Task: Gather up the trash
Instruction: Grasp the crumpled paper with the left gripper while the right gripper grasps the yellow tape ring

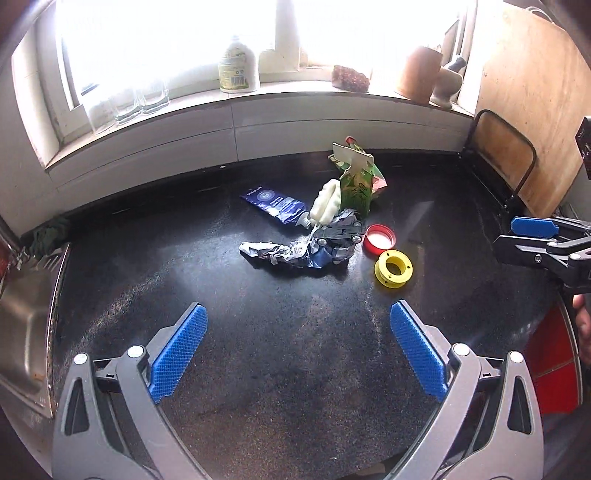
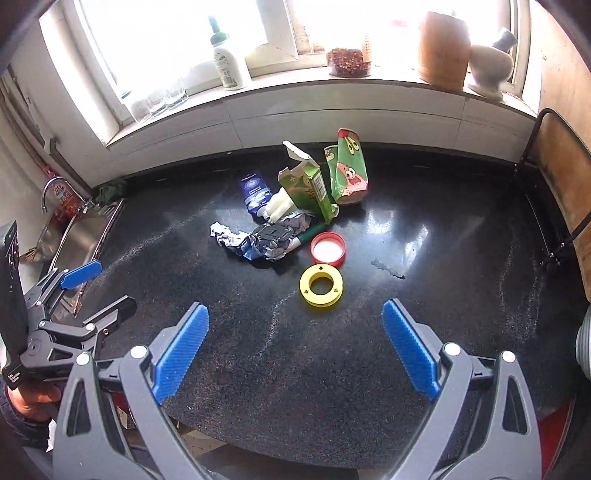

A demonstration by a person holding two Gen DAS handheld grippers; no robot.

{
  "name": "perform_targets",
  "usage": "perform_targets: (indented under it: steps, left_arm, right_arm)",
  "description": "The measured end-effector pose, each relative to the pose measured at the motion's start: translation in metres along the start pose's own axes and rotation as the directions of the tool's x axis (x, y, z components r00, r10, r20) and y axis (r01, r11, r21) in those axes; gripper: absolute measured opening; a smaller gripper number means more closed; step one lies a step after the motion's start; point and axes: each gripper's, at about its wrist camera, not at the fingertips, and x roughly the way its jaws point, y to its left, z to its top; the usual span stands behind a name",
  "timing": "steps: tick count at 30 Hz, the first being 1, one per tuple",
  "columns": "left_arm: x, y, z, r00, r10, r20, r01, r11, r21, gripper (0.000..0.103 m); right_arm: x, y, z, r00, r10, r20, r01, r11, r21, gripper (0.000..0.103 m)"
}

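Left gripper (image 1: 298,341) and right gripper (image 2: 295,341), jaws spread wide and empty, hover over the worktop (image 2: 424,314) short of the trash, presumably poised to pick. Nearest lies the yellow ring (image 2: 320,285), then red lid (image 2: 328,249), crumpled foil (image 2: 255,240), green carton (image 2: 304,184).

My black speckled table (image 2: 295,350) stands under a bright window (image 2: 166,33). A steel sink (image 2: 79,240) is at its left, and a wooden board (image 1: 535,110) leans at the right.

Counter (image 2: 424,295): trash heap mid-back | spool (image 2: 320,285) nearest front | lid (image 2: 328,249) just behind it | carton (image 2: 308,186) behind wrapper (image 2: 255,242) | sink (image 2: 74,243) far left
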Motion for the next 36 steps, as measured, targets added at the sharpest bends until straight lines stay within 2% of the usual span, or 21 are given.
perform_targets:
  steps: [7,11,14,19,23,27,30,33,35,36]
  left_arm:
    - [0.051,0.004,0.016,1.0,-0.017,-0.023,0.02,0.986,0.164,0.097]
    - [0.09,0.0,0.025,0.999,-0.034,-0.043,0.044,0.966,0.255,0.097]
    - [0.119,-0.005,0.031,0.996,-0.064,-0.055,0.08,0.932,0.353,0.097]
    - [0.163,-0.006,0.036,0.99,-0.097,-0.105,0.137,0.86,0.493,0.097]
    - [0.193,-0.004,0.04,0.982,-0.123,-0.145,0.183,0.818,0.546,0.096]
    - [0.213,-0.001,0.042,0.975,-0.151,-0.164,0.219,0.788,0.576,0.096]
    - [0.224,-0.001,0.041,0.969,-0.164,-0.184,0.243,0.766,0.596,0.096]
    - [0.225,-0.002,0.042,0.965,-0.192,-0.18,0.262,0.766,0.587,0.094]
    - [0.221,-0.003,0.038,0.961,-0.206,-0.182,0.274,0.767,0.581,0.081]
    - [0.219,-0.005,0.036,0.962,-0.206,-0.181,0.273,0.771,0.576,0.078]
  right_arm:
    - [0.043,-0.006,0.004,0.999,-0.007,-0.046,0.005,0.999,-0.043,0.092]
    - [0.079,-0.015,0.004,0.995,-0.006,-0.095,0.001,0.998,-0.055,0.092]
    - [0.107,-0.02,0.005,0.992,-0.003,-0.129,-0.005,0.998,-0.068,0.092]
    - [0.153,-0.024,0.004,0.982,-0.025,-0.188,0.007,0.995,-0.096,0.092]
    - [0.178,-0.026,0.003,0.976,-0.042,-0.215,0.019,0.994,-0.109,0.092]
    - [0.196,-0.027,0.005,0.972,-0.065,-0.225,0.036,0.991,-0.133,0.091]
    - [0.202,-0.024,0.005,0.972,-0.085,-0.218,0.047,0.984,-0.174,0.084]
    - [0.202,-0.019,0.004,0.973,-0.117,-0.197,0.07,0.971,-0.229,0.076]
    - [0.2,-0.015,0.003,0.977,-0.11,-0.183,0.064,0.969,-0.239,0.055]
    - [0.2,-0.015,0.003,0.976,-0.112,-0.188,0.065,0.969,-0.237,0.055]
